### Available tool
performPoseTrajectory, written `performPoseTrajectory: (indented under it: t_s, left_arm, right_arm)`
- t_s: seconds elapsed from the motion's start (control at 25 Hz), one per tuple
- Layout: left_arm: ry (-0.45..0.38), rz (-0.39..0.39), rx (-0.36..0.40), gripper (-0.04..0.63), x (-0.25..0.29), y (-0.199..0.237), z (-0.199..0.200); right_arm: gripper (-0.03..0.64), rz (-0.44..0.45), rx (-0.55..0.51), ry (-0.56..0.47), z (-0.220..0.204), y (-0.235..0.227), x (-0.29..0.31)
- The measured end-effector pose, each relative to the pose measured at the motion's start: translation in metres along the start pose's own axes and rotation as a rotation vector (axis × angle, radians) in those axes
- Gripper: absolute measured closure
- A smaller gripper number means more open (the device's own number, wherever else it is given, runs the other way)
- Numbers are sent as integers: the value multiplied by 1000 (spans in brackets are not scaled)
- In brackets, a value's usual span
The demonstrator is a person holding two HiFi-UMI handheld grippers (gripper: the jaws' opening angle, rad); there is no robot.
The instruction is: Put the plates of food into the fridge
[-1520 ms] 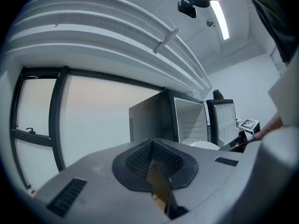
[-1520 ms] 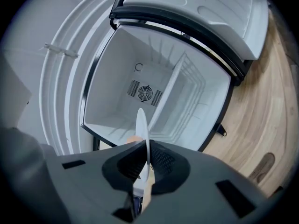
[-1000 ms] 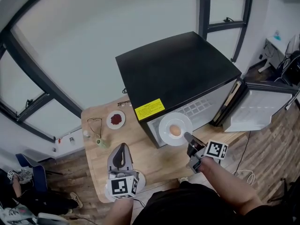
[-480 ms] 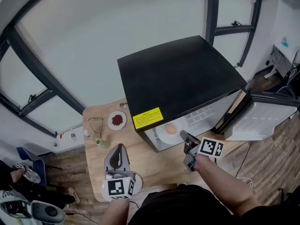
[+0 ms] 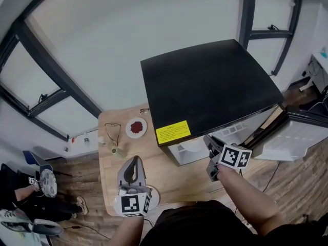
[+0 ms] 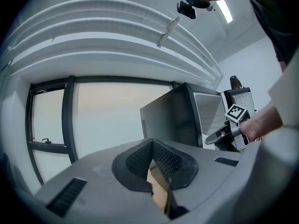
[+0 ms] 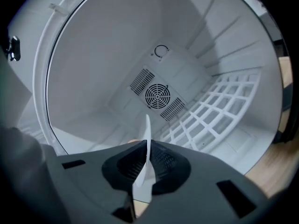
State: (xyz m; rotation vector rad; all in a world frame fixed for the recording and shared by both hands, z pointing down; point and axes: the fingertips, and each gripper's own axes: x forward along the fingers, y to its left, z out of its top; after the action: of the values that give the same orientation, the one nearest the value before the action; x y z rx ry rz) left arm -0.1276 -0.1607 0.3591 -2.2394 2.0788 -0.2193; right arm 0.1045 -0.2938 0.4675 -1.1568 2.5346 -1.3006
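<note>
Nearest the person, the left gripper lies low over the wooden table, its tips drawn together on nothing; in its own view only a sliver of tabletop shows behind the closed pads. Bare wood runs from there across to the right gripper, well apart from it and further forward. The right gripper is clenched on the near rim of the white plate. In the right gripper view that rim stands edge-on as a thin white blade pinched between the pads. From the grip the plate reaches straight ahead, away from the person, and most of it is already past the mouth of the fridge, tucked under the front edge of the black top, which hides the food from above. Past the plate's far edge the cavity is white and uncluttered: a wire shelf runs along one side and a round fan grille sits in the back wall, with open space between them and the plate. The fridge door is swung wide to the right, clear of the arm. On the table to the left of the fridge, well away from both grippers, lies a second plate with red food, and nearer the table's left edge a small green cup.
</note>
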Motion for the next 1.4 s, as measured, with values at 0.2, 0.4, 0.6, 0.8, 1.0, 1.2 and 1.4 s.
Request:
performPoseTrajectory:
  t_s: [0.2,0.4,0.6,0.8,1.0,1.2,1.4]
  left_arm:
    - [5,23,-7,592,0,8,-2]
    - [17,40,-14,592,-1,12,-8]
    - [28,63,-25,592,-2,16,-12]
    - [28,82,-26,592,-4,18,-12]
    - [41,113,-35,592,-8,19,-16]
    - [36,138,-34,592,-11,17,-13]
    - [28,139,-43,592,-15,16,-8]
  right_arm:
    - [584,-15,-76,65,-2,-1,15]
    - [543,-113,-244,100,1,-10,23]
    - [492,-203,-479,126,5,-14,29]
    - [465,-239,-597,152,9,-19,36]
    - [431,-278,-662,168,13,-26,36]
    - [428,-259,-706,130,22,-20,33]
    - [428,-194,-766,45,31,1,27]
